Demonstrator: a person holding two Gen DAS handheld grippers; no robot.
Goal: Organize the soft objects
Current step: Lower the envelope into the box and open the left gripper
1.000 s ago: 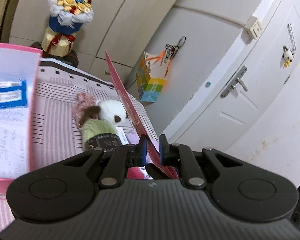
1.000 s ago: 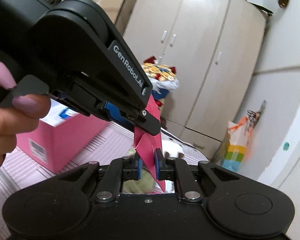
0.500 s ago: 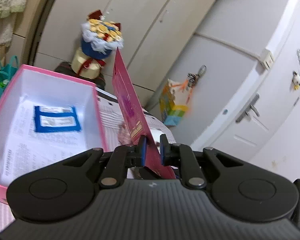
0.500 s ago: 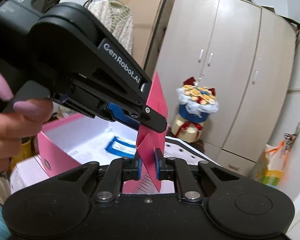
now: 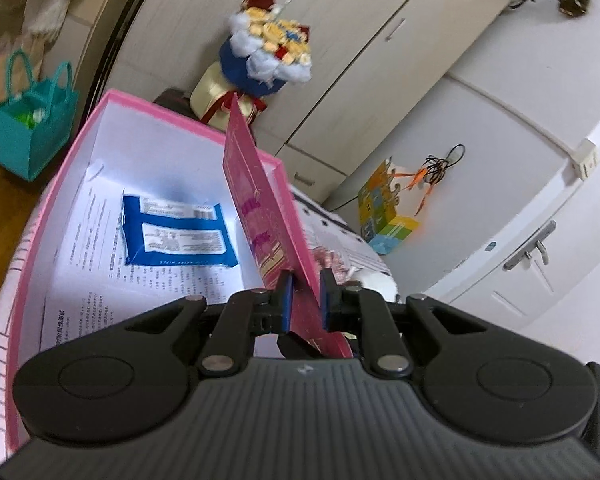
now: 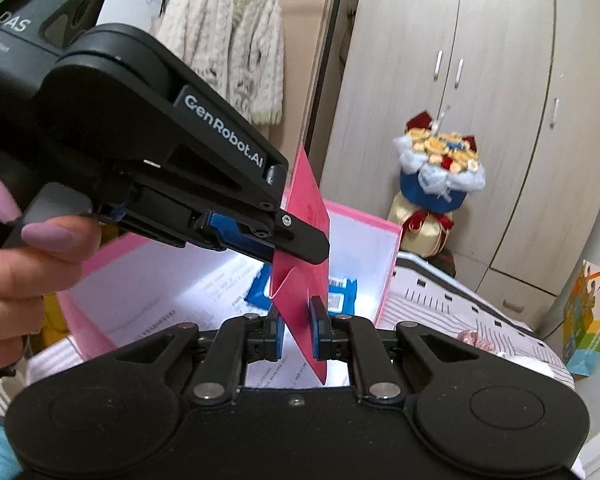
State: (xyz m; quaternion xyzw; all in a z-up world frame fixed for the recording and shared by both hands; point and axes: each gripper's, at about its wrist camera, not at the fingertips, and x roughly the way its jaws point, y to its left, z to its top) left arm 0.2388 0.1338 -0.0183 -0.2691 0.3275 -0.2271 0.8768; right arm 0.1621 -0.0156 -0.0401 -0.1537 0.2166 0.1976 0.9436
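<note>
the pink lid (image 5: 260, 216), seen edge-on, stands nearly upright with its long axis running away from both cameras toward the wardrobe (image 6: 500, 100), its far corner up, held over the open pink box (image 5: 112, 108). the left gripper (image 5: 305, 300) is clamped on its near lower edge and the right gripper (image 6: 294, 328) is pinched on the same sheet just below, both jaws together on it. inside the box lie printed papers (image 5: 100, 272) and a blue packet (image 5: 176, 232); beyond it a pale plush (image 5: 374, 282), probably a toy, is mostly hidden.
</note>
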